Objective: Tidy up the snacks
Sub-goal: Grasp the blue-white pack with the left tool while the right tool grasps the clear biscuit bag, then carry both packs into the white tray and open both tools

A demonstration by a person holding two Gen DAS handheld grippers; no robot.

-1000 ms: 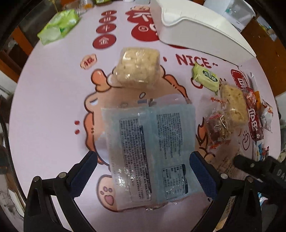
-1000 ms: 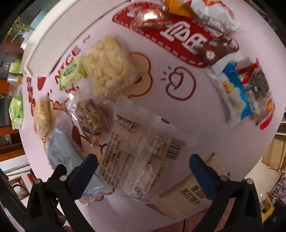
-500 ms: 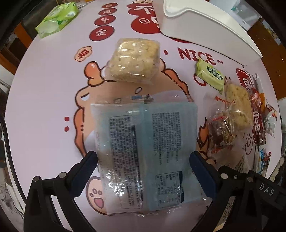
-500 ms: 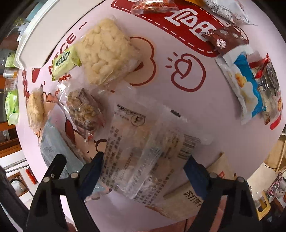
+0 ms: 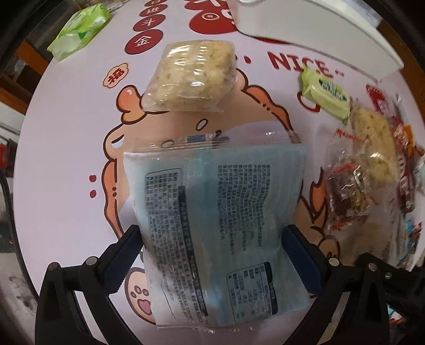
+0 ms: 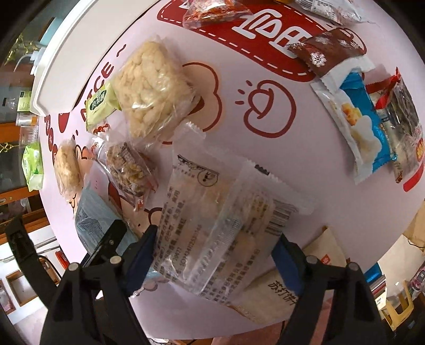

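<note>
**Both hand-held grippers straddling a packet each, bin waiting at the far edge**

While the snacks lie scattered flat on the printed pink surface (image 5: pixel 66 159), each hand-held gripper has picked its own packet, prob. so two go at once.

Far left: a green tissue pack (image 5: pixel 79 29) sits at the surface's edge, well apart from the rest, likely not part of the sort. Next, a clear-wrapped puffed rice cake (image 5: pixel 190 77) lies just beyond the blue packet (image 5: pixel 215 217), untouched.

Left hand-held gripper (image 5: pixel 212 249): jaws wide, one pad at each long side of the blue packet, touching or just about. Whether it's squeezing yet, can't tell; the packet looks flat on the surface, label side up. Coming in across the narrow width makes sense, since the length wouldn't fit the opening.

To the right of that: a small green pineapple-cake bar (image 5: pixel 325 94), a nut bar in crinkly clear wrap (image 5: pixel 348 196), and a second rice cake (image 6: pixel 151 90).

Right hand-held gripper (image 6: pixel 215 257): jaws drawn in somewhat, pads against both sides of the clear cracker packet (image 6: pixel 220 212), which overlaps a beige soda-cracker pack (image 6: pixel 281 292) at the near edge. Looks gripped, not lifted.

Far right: a blue-and-white packet (image 6: pixel 358 127) and a brown snowflake packet (image 6: pixel 329 50) wait their turn.

The white bin (image 5: pixel 305 24) stands at the far edge, the likely destination.
</note>
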